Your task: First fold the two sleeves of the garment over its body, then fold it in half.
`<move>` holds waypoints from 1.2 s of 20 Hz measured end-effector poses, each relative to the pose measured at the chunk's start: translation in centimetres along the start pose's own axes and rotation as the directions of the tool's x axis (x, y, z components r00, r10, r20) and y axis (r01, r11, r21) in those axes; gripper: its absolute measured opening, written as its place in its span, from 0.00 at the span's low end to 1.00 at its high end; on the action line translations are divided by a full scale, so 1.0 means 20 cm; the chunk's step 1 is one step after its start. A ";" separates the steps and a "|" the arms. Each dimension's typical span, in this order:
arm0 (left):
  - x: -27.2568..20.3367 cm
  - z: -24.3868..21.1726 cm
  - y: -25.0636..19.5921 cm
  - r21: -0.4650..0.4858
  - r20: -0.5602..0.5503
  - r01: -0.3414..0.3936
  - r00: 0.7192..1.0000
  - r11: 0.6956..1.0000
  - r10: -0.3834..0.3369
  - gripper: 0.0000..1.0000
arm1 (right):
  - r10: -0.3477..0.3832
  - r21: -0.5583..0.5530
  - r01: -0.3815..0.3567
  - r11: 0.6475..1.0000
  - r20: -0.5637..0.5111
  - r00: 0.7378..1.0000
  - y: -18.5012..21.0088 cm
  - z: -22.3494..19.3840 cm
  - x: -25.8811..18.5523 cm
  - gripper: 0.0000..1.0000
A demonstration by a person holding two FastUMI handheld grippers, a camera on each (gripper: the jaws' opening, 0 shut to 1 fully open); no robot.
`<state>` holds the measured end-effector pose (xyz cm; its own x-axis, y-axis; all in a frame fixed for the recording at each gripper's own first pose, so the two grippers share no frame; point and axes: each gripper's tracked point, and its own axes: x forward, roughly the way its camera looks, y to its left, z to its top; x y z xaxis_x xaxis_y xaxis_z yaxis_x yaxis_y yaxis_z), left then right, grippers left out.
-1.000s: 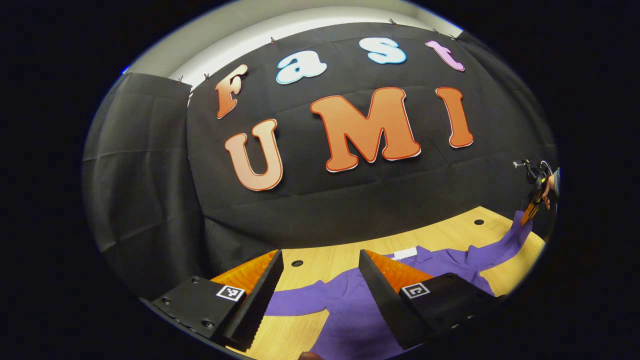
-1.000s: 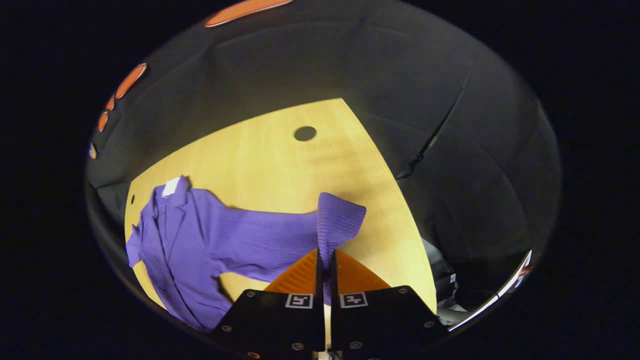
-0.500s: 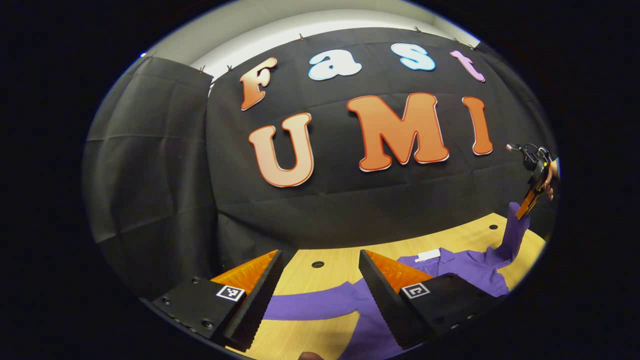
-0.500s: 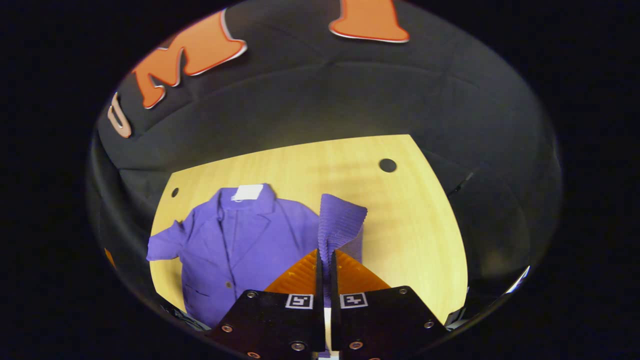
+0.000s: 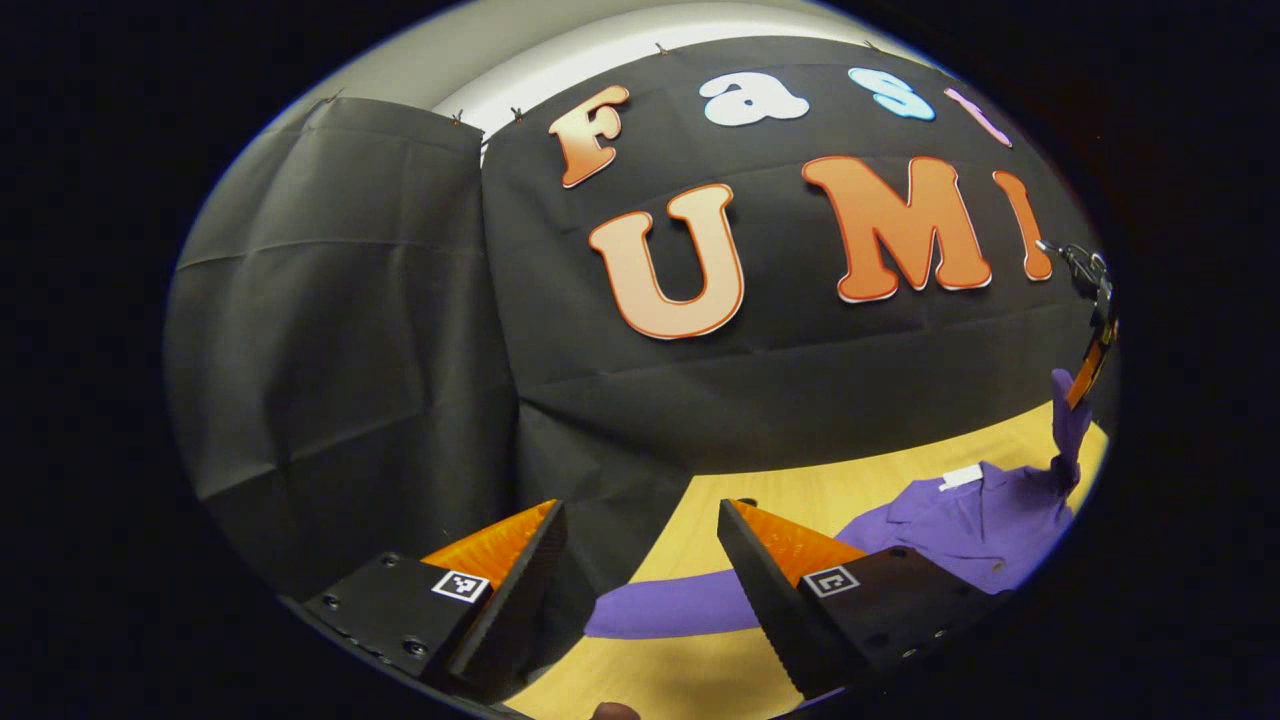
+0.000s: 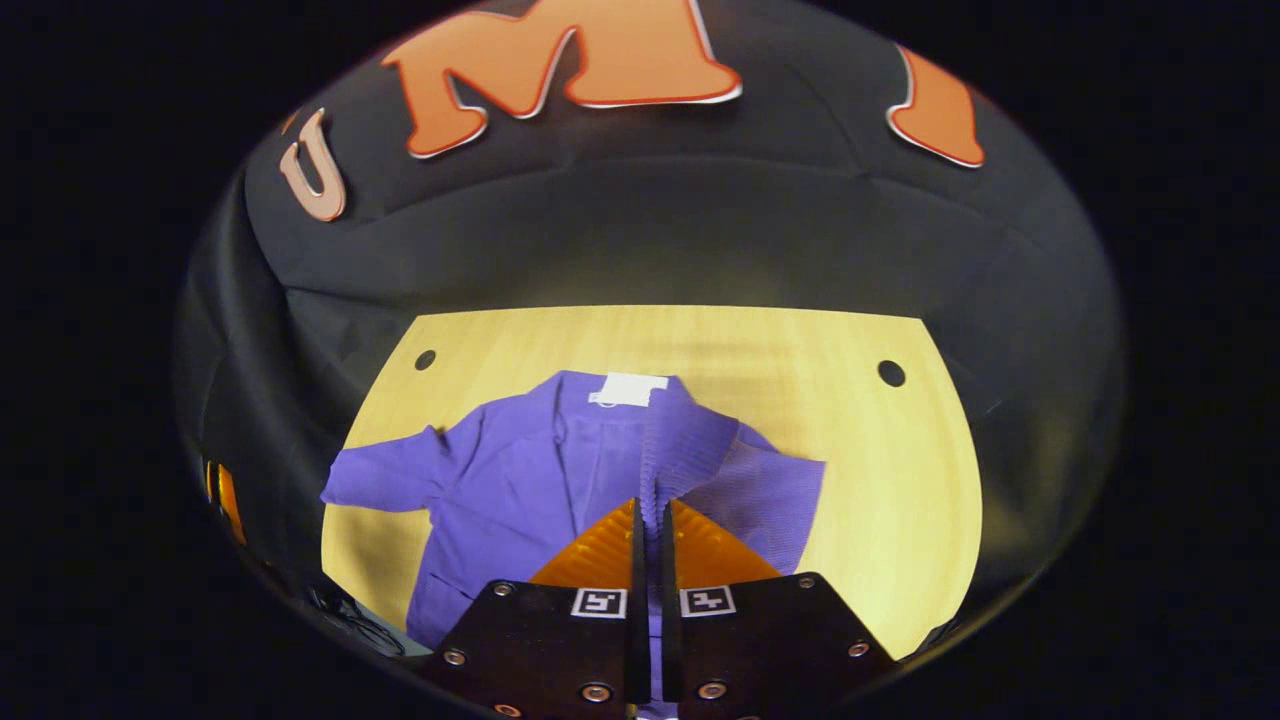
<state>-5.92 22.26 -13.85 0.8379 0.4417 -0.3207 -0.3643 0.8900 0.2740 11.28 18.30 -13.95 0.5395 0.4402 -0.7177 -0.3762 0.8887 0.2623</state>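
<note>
Right gripper [image 6: 648,515] pinching the right sleeve [image 6: 690,445] cuff above the purple garment [image 6: 520,480] spread on the table [image 6: 880,480], left gripper [image 5: 640,580] spread, apparently near the other sleeve [image 5: 670,608]; lower flat across chest before releasing.

A light wooden table [image 6: 880,470] with small round holes [image 6: 891,373] near its far corners stands before the black cloth wall [image 5: 330,330]. A dark cable, perhaps, lies at its near-left edge [image 6: 345,615].
</note>
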 end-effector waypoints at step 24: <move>0.72 -1.16 0.32 -0.283 -0.671 0.063 0.700 0.957 -0.244 1.00 | -0.011 0.038 -0.006 0.999 0.435 0.900 0.42 0.21 -0.37 0.95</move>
<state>-5.67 36.99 -37.72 0.4033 0.1676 -0.8996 -0.4112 0.9114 -0.0145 7.32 23.00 -3.64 0.8173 0.4428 -0.3686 -0.3510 0.8900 0.2909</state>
